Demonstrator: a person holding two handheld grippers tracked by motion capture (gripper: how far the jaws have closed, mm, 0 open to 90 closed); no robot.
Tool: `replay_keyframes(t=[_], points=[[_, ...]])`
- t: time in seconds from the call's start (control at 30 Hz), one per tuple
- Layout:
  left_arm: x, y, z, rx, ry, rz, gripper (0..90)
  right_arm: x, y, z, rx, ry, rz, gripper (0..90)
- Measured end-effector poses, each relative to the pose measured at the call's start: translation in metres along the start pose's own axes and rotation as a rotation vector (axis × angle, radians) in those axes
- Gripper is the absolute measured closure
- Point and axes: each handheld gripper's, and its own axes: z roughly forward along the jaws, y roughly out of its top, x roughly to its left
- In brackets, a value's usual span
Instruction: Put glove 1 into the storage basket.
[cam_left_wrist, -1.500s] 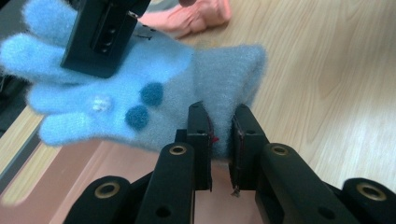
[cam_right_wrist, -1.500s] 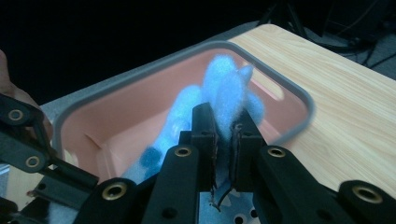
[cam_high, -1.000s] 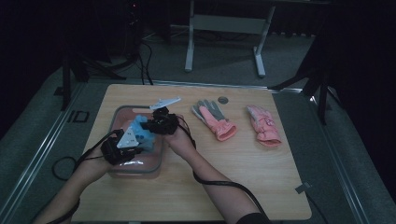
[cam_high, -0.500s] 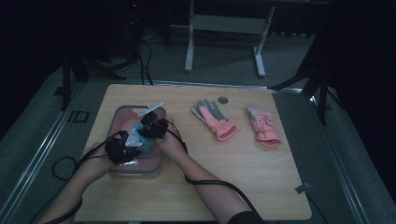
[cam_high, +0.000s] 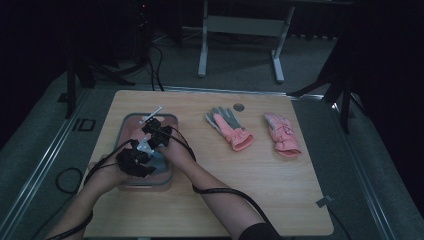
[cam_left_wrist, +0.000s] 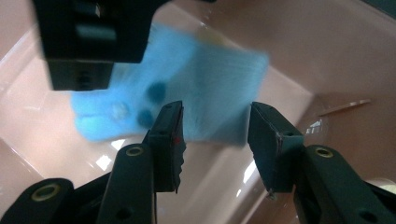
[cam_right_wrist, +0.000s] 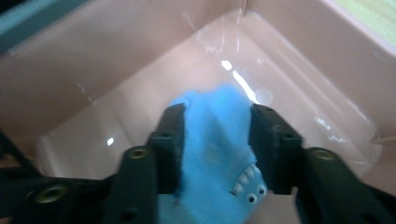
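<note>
Both grippers, left gripper (cam_left_wrist: 215, 140) and right gripper (cam_right_wrist: 215, 144), have just been opening around the blue shark-faced glove (cam_left_wrist: 187, 88), which lies lengthwise in the pink tub (cam_high: 131, 125).

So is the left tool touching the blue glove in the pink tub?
Apart. In the left gripper view the left tool stands open, tub floor visible around both pads, the blue glove beyond.
</note>
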Motion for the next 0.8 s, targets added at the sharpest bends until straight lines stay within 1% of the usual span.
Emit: replay_keyframes(t=[0.03, 0.07, 0.13, 0.2, 0.27, 0.3, 0.33, 0.37, 0.4, 0.43, 0.47, 0.5, 0.53, 0.57, 0.6, 0.63, 0.67, 0.7, 0.73, 0.8], points=[[0.0, 0.0, -0.001, -0.005, 0.002, -0.012, 53.3, 0.0, -0.001, -0.002, -0.011, -0.006, -0.005, 49.3], [0.0, -0.001, -0.002, -0.016, -0.006, -0.019, 53.3, 0.0, -0.001, -0.003, -0.019, 0.002, -0.005, 49.0], [0.0, -0.002, -0.006, -0.018, 0.02, -0.024, 53.3, -0.002, -0.002, -0.007, -0.027, 0.02, 0.012, 46.1], [-0.001, -0.004, -0.013, -0.049, 0.041, -0.031, 53.3, -0.005, -0.003, -0.015, -0.057, 0.03, 0.016, 43.0], [-0.001, -0.006, -0.023, -0.117, 0.083, -0.055, 53.2, -0.008, -0.004, -0.024, -0.091, 0.041, 0.024, 38.4], [0.0, -0.007, -0.029, -0.16, 0.095, -0.065, 51.0, -0.01, -0.005, -0.029, -0.107, 0.042, 0.029, 36.0], [0.0, -0.008, -0.034, -0.205, 0.118, -0.081, 46.7, -0.013, -0.006, -0.034, -0.123, 0.046, 0.037, 34.0], [0.0, -0.009, -0.04, -0.24, 0.145, -0.102, 44.6, -0.016, -0.007, -0.038, -0.136, 0.059, 0.053, 30.4], [0.0, -0.009, -0.04, -0.24, 0.145, -0.102, 44.7, -0.016, -0.007, -0.038, -0.136, 0.059, 0.053, 30.4], [0.001, -0.01, -0.049, -0.311, 0.154, -0.165, 44.7, -0.019, -0.008, -0.043, -0.157, 0.073, 0.065, 28.4], [0.0, -0.01, -0.053, -0.334, 0.164, -0.197, 41.7, -0.025, -0.012, -0.053, -0.18, 0.089, 0.082, 25.9], [-0.001, -0.01, -0.055, -0.349, 0.172, -0.218, 38.3, -0.028, -0.014, -0.057, -0.197, 0.101, 0.088, 24.0], [-0.002, -0.009, -0.056, -0.353, 0.179, -0.239, 34.8, -0.03, -0.016, -0.061, -0.207, 0.109, 0.092, 22.6], [-0.003, -0.007, -0.056, -0.347, 0.178, -0.252, 31.2, -0.032, -0.018, -0.066, -0.217, 0.125, 0.089, 20.2], [-0.005, -0.006, -0.056, -0.35, 0.171, -0.253, 24.9, -0.033, -0.02, -0.07, -0.228, 0.13, 0.087, 19.2], [-0.007, -0.005, -0.056, -0.353, 0.172, -0.257, 22.5, -0.034, -0.023, -0.074, -0.238, 0.128, 0.087, 19.2], [-0.008, -0.003, -0.055, -0.361, 0.164, -0.268, 20.8, -0.035, -0.025, -0.078, -0.25, 0.131, 0.085, 19.0], [-0.01, -0.002, -0.054, -0.376, 0.149, -0.276, 17.1, -0.036, -0.027, -0.082, -0.257, 0.129, 0.084, 18.9], [-0.011, 0.0, -0.054, -0.386, 0.131, -0.279, 15.1, -0.037, -0.03, -0.086, -0.26, 0.124, 0.079, 18.9], [-0.015, 0.004, -0.052, -0.39, 0.131, -0.275, 14.6, -0.04, -0.034, -0.092, -0.267, 0.118, 0.073, 18.8]])
